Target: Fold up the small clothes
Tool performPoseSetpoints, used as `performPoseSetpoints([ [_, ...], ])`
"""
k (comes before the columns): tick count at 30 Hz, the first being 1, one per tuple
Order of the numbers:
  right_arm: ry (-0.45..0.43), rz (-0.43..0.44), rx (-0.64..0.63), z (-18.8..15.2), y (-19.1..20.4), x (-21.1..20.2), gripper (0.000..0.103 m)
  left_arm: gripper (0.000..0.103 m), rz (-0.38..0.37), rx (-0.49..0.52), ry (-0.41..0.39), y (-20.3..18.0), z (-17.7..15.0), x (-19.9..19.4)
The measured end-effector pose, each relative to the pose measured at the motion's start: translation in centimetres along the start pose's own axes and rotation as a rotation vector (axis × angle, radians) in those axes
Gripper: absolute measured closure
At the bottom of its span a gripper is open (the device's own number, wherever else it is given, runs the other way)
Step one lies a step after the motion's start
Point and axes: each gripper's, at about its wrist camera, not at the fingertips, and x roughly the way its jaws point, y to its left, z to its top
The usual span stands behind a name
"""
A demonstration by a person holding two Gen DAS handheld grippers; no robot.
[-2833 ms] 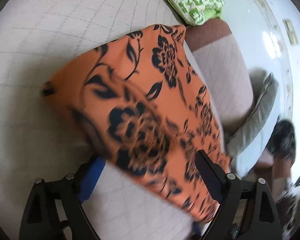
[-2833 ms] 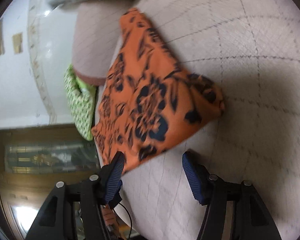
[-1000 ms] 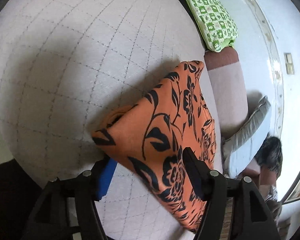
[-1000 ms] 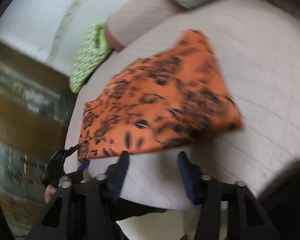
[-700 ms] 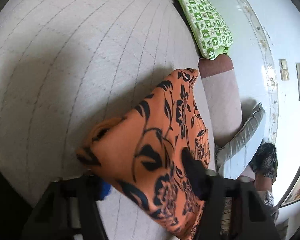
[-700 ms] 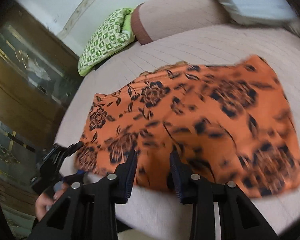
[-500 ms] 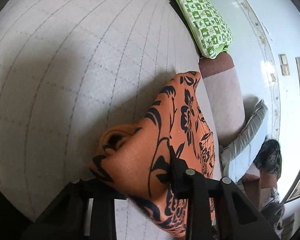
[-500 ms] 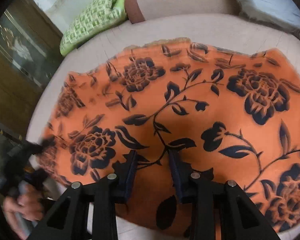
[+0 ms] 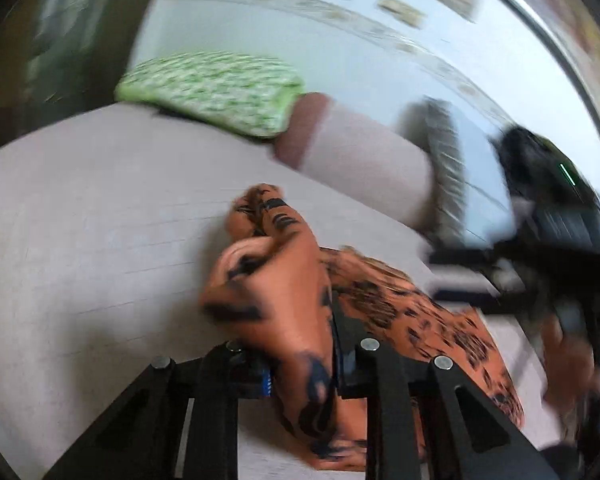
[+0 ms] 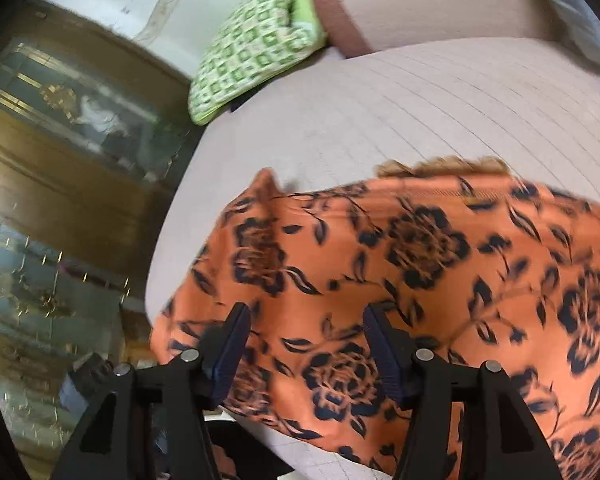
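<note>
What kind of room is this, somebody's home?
Most likely a home bedroom or sitting room: the orange floral garment lies on a quilted pinkish bed or couch, a green patterned pillow rests against the wall, and a dark wooden glass-fronted cabinet stands alongside.

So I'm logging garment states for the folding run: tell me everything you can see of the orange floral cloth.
The orange floral cloth is thin, soft-looking fabric printed with black roses and leaves. It lies on the quilted bed cover, mostly spread, one far edge frayed or fringed. The left gripper is shut on a bunched corner, lifting it into a crumpled peak. The right gripper is open, its fingers over the cloth's near edge.
</note>
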Motion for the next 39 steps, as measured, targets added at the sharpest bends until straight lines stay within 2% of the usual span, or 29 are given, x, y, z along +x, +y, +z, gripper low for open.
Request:
performPoseSetpoints([
  [7, 0.088, -0.002, -0.053, 5.2, 1.8, 0.3, 0.036, 0.081, -0.100, 0.198, 0.043, -4.9, -1.1, 1.6],
  [11, 0.137, -0.048, -0.048, 7.2, 1.3, 2.2, 0.036, 0.081, -0.121, 0.234, 0.079, -5.8, -2.0, 1.9],
  [17, 0.203, -0.116, -0.005, 8.3, -0.1, 6.0, 0.036, 0.081, -0.114, 0.257, 0.083, -6.0, -2.6, 1.9],
  [21, 0.221, 0.000, 0.090, 8.3, -0.6, 7.3, 0.036, 0.081, -0.111, 0.271, 0.092, -6.2, -2.7, 2.3],
  [22, 0.228, -0.012, 0.076, 8.3, -0.2, 7.8, 0.036, 0.081, -0.110, 0.272, 0.096, -6.2, -2.7, 2.4],
  [25, 0.214, -0.142, 0.044, 8.3, 0.5, 9.3, 0.037, 0.081, -0.112, 0.280, 0.108, -6.3, -2.9, 2.7],
  [26, 0.208, -0.168, 0.043, 8.3, 0.4, 9.6, 0.046, 0.081, -0.113, 0.282, 0.111, -6.3, -3.0, 2.7],
  [28, 0.201, -0.193, 0.017, 8.1, 0.2, 9.8, 0.084, 0.081, -0.122, 0.280, 0.120, -6.3, -3.0, 2.8],
  [32, 0.093, -0.165, -0.071, 6.8, -0.2, 7.3, 0.089, 0.081, -0.184, 0.291, 0.132, -6.9, -3.4, 2.5],
  [35, 0.004, -0.120, -0.048, 5.4, -1.6, 4.2, 0.090, 0.081, -0.244, 0.293, 0.142, -8.2, -3.8, 2.2],
  [39, -0.108, -0.073, 0.011, 3.6, -5.1, -1.3, 0.090, 0.081, -0.339, 0.339, 0.145, -12.2, -3.8, 1.7],
])
